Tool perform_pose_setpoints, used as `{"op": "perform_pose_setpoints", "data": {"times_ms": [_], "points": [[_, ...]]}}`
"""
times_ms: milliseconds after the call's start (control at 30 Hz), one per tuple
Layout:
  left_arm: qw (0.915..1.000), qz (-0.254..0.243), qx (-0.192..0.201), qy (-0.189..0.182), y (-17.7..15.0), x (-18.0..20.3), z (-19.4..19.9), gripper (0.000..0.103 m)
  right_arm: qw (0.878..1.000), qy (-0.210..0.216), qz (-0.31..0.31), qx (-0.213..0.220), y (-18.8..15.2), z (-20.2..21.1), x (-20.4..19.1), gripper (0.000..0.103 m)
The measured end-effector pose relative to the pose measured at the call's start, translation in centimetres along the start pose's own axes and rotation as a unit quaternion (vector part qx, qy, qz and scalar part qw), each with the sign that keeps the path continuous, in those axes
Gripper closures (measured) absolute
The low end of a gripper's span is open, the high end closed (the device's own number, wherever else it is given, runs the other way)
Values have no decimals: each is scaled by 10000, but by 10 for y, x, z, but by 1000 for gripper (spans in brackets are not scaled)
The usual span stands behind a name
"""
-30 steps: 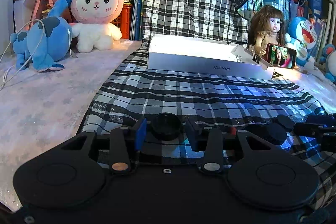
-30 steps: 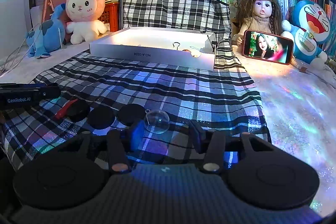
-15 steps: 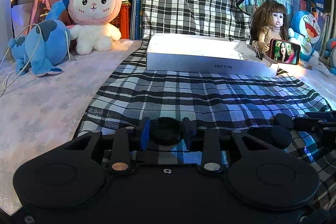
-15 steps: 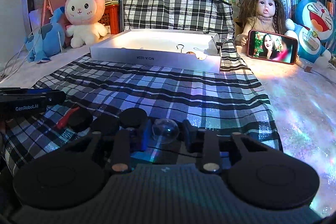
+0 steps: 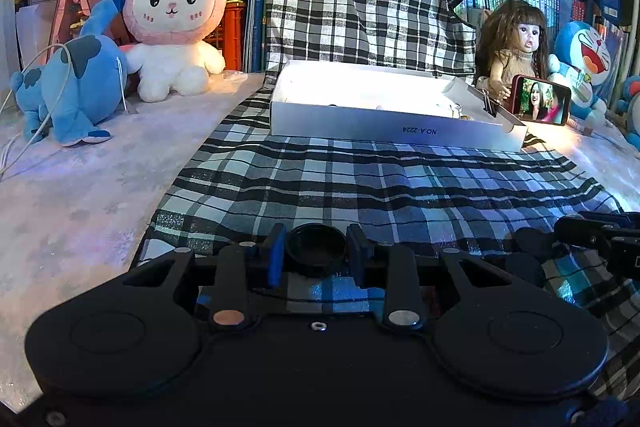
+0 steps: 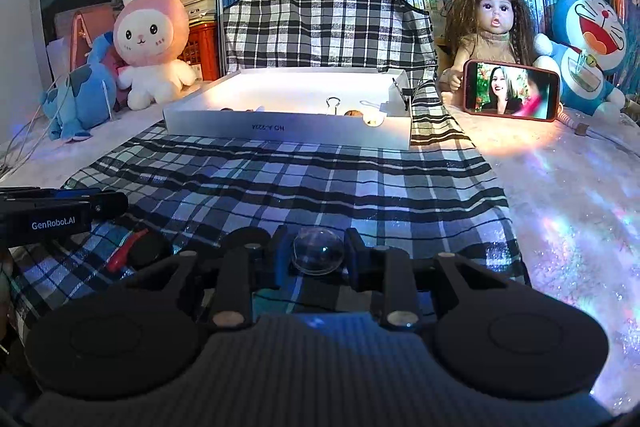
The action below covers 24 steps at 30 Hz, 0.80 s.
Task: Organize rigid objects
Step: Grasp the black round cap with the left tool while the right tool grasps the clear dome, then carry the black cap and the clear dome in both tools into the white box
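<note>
My left gripper (image 5: 316, 251) is clamped on a black round cap (image 5: 316, 250), its 2 fingers pressing the cap from either side just above the plaid cloth (image 5: 360, 183). My right gripper (image 6: 318, 254) is clamped on a clear dome (image 6: 318, 251) in the same way, low over the near edge of the cloth. Beside it to the left I see 2 more black discs (image 6: 149, 254) lying on the cloth, the nearer one touching a small red piece (image 6: 126, 247); the left gripper's body shows at that frame's left edge.

Farther back, the white tray (image 6: 280, 129) sits on the cloth, well apart from both grippers — it holds a binder clip (image 6: 333, 104) and a few small items I cannot identify. Behind the tray: a pink rabbit plush (image 5: 172, 15), a blue plush (image 5: 72, 83), a doll (image 6: 494, 27) and a phone (image 6: 511, 90) with its screen lit.
</note>
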State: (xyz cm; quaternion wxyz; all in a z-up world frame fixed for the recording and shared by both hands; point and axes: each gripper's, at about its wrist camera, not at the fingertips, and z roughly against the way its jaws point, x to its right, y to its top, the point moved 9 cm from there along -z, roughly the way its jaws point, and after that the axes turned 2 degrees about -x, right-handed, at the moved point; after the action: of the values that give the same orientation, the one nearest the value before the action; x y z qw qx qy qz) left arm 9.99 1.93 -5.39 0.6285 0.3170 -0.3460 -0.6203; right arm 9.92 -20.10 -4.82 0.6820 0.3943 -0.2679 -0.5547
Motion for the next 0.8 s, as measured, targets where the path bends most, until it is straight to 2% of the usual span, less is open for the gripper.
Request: {"op": "perform_pose_setpoints", "data": {"times_ms": [500,800], "points": [[9999,-41,-49,-82,26,6,-2,72,9999,-41,-77,121,21,0,-2,69],[9995,-166,53,-260,57,13,-7,72,9988,-66,-477,45,41,-14,12,69]]}}
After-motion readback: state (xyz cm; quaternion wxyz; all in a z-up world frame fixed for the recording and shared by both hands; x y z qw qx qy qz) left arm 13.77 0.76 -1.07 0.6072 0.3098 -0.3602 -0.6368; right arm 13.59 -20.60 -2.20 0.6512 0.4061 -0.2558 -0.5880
